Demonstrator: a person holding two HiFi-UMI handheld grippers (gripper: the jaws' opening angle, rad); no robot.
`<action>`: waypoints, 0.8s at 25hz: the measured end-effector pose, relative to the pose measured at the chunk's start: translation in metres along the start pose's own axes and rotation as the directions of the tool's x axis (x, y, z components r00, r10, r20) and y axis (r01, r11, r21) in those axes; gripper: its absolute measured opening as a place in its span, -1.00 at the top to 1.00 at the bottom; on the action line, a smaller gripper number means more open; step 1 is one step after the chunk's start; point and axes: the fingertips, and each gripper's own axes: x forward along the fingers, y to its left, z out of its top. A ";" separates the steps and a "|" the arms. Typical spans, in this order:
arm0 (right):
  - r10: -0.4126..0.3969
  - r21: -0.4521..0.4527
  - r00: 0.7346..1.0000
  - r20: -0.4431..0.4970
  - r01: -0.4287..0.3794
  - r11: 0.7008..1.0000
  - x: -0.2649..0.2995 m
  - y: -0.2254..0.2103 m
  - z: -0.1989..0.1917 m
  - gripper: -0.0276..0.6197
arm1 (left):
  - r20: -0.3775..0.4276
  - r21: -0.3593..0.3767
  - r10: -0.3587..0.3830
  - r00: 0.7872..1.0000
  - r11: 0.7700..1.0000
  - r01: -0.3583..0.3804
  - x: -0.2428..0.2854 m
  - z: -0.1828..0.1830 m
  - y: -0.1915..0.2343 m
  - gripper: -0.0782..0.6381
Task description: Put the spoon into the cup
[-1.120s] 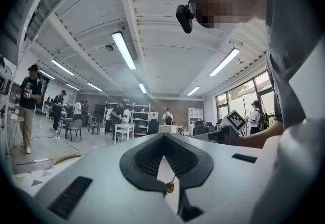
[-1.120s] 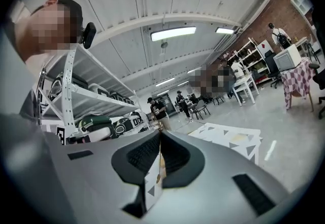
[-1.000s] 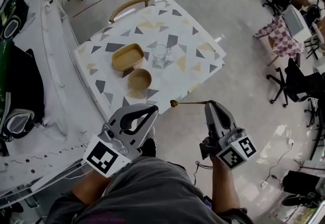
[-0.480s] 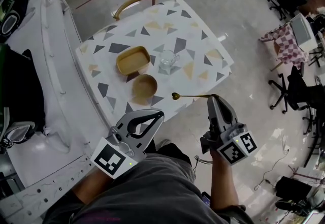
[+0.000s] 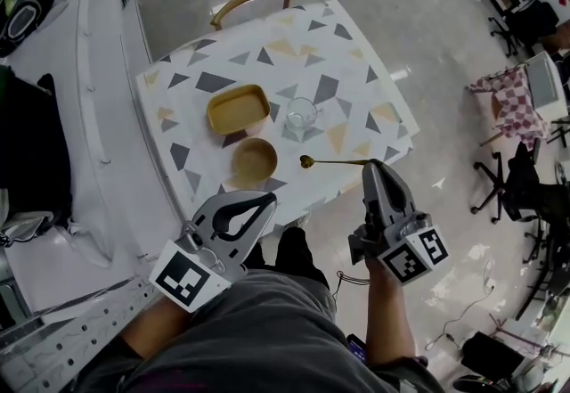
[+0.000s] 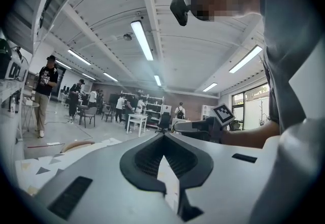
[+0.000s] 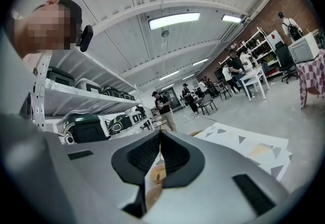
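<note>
Nearest, by the person's lap: the left gripper (image 5: 269,197) was seen with its jaws brought together and nothing caught between them. This was confirmed in the left gripper view, where the tips (image 6: 163,135) were met. It was held off the table's near edge, short of the wooden bowl (image 5: 252,161).

Beside it, slightly farther out: the right gripper (image 5: 370,166) was found clamped down narrow on the handle end of the spoon (image 5: 334,160). In the right gripper view the tips (image 7: 161,133) were pressed together.

Spoon axis: it was carried roughly level and crosswise. The handle was at the right gripper and the bowl end pointed toward the person's left, over the near edge of the table (image 5: 374,88). The bowl end was noted just beside the wooden bowl.

Farther in: the cup (image 5: 300,114), clear glass, was seen upright on the patterned cloth, mouth up. It was placed beyond the spoon's bowl end, apart from it, and just right of the yellow dish (image 5: 238,109).

Judgement: the cup was lying ahead of the spoon tip, and the right hand was the nearer one. A carry forward and a tip of the long axis, bowl end down, would be called for.

Farthest: a chair (image 5: 249,1) was noted at the table's far side.
</note>
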 end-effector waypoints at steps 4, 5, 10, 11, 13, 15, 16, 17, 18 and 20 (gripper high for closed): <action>0.045 0.004 0.998 -0.039 -0.045 0.999 0.029 -0.021 0.000 0.84 | -0.014 -0.004 0.067 0.998 0.998 -0.067 0.014 0.001 0.019 0.74; 0.057 0.007 0.997 -0.048 -0.057 0.998 0.037 -0.026 0.001 0.84 | -0.019 -0.005 0.084 0.996 0.996 -0.084 0.019 0.002 0.024 0.74; 0.122 0.028 0.987 -0.101 -0.119 0.992 0.075 -0.054 0.000 0.84 | -0.041 -0.008 0.163 0.986 0.986 -0.164 0.042 0.003 0.045 0.74; 0.134 0.030 0.985 -0.111 -0.131 0.991 0.083 -0.059 0.000 0.84 | -0.045 -0.005 0.176 0.983 0.984 -0.177 0.047 0.003 0.048 0.74; 0.157 0.029 0.979 -0.133 -0.154 0.988 0.098 -0.068 0.001 0.84 | -0.052 0.000 0.202 0.978 0.979 -0.202 0.057 0.004 0.056 0.74; 0.178 0.021 0.971 -0.158 -0.177 0.984 0.112 -0.077 -0.001 0.84 | -0.058 -0.003 0.229 0.972 0.973 -0.229 0.066 0.004 0.064 0.74; 0.188 0.016 0.967 -0.170 -0.188 0.982 0.119 -0.081 -0.003 0.84 | -0.060 -0.005 0.243 0.968 0.970 -0.243 0.070 0.003 0.068 0.74; 0.198 0.013 0.963 -0.181 -0.199 0.980 0.126 -0.084 -0.005 0.84 | -0.062 -0.004 0.256 0.965 0.967 -0.257 0.073 0.003 0.072 0.74; 0.208 0.011 0.959 -0.192 -0.209 0.978 0.132 -0.088 -0.007 0.84 | -0.062 -0.002 0.269 0.961 0.963 -0.270 0.077 0.003 0.076 0.74; 0.223 0.015 0.950 -0.217 -0.225 0.974 0.143 -0.096 -0.014 0.84 | -0.064 -0.002 0.295 0.953 0.955 -0.296 0.082 0.001 0.082 0.74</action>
